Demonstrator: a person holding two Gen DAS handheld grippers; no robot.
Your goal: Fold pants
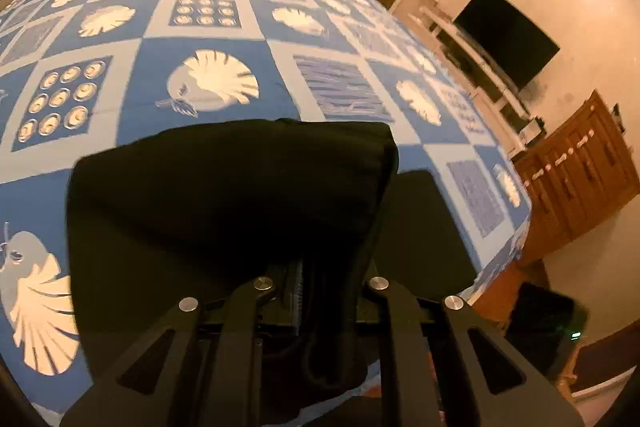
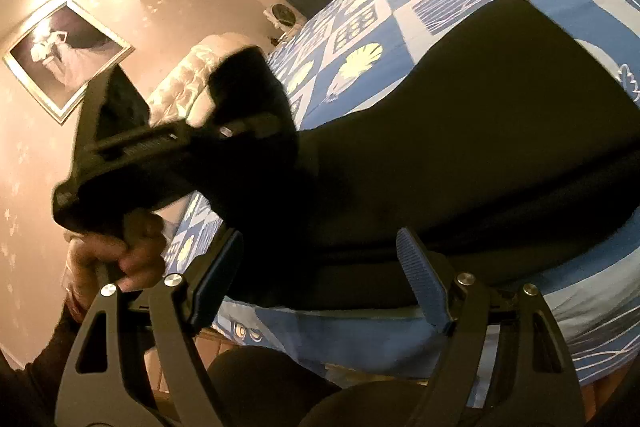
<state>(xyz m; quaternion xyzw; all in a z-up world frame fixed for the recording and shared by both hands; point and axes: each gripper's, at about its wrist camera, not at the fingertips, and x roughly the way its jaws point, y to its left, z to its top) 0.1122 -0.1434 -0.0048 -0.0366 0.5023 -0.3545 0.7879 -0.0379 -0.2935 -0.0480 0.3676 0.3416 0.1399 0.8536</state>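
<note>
left gripper [image 1: 320, 291]: jaws closed tight on a bunched fold of the black pants [image 1: 240, 195] | right gripper [image 2: 320, 279]: jaws spread wide, gripping nothing, pads on either side of the pants' near edge | pants: on the blue patterned bed [image 1: 224, 27], 6 o'clock in the left wrist view, 3 o'clock in the right wrist view

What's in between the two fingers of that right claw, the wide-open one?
In the right wrist view, the right claw stands open, and a thick edge of the black pants lies between its fingers, over the blue patterned bedspread. Neither pad visibly presses the cloth.
</note>
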